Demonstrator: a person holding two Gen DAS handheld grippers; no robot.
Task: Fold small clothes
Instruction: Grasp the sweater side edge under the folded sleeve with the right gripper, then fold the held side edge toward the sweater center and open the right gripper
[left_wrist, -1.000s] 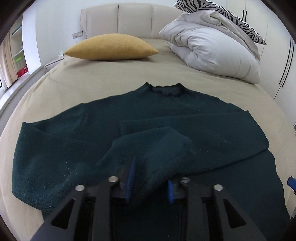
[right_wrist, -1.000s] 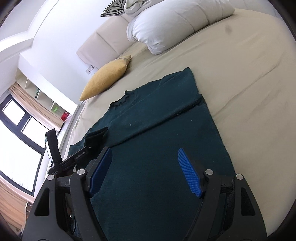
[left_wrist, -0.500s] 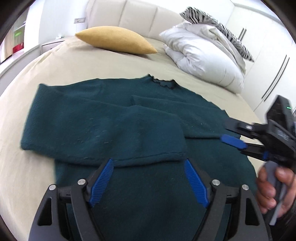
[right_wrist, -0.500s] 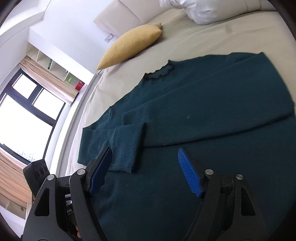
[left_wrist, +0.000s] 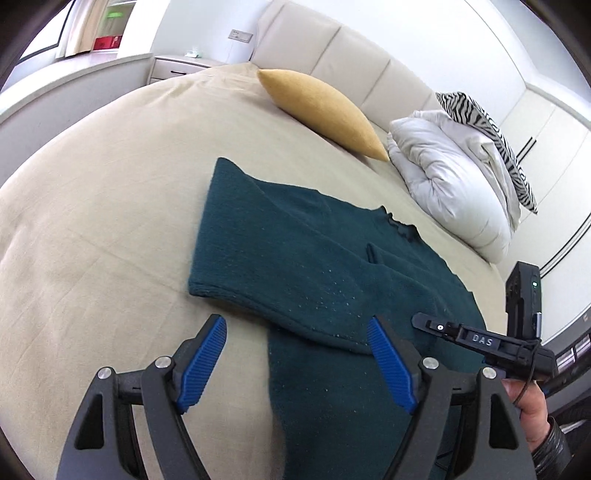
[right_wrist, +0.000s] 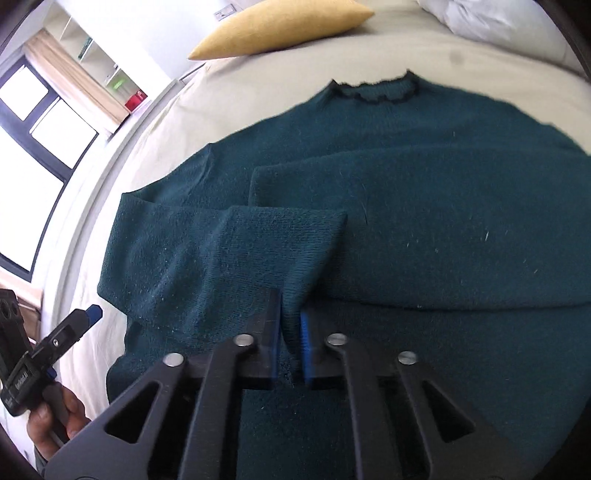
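Observation:
A dark teal knit sweater (left_wrist: 306, 266) lies flat on the beige bed, both sleeves folded across its chest; it also fills the right wrist view (right_wrist: 424, 229). My left gripper (left_wrist: 295, 365) is open and empty, hovering over the sweater's left side and lower body. It also shows at the left edge of the right wrist view (right_wrist: 74, 321). My right gripper (right_wrist: 291, 332) is shut on the cuff end of the left sleeve (right_wrist: 258, 243), which lies over the sweater's body. In the left wrist view the right gripper (left_wrist: 480, 339) shows at the right.
A mustard pillow (left_wrist: 325, 110) and a white duvet (left_wrist: 454, 184) with a zebra pillow (left_wrist: 491, 136) lie near the headboard. The beige sheet (left_wrist: 92, 229) spreads left of the sweater. A window and shelves (right_wrist: 48, 110) stand beyond the bed's left edge.
My left gripper let go of the sleeve, opened and drew back to the left. My right gripper moved in over the sweater and closed on the sleeve's cuff.

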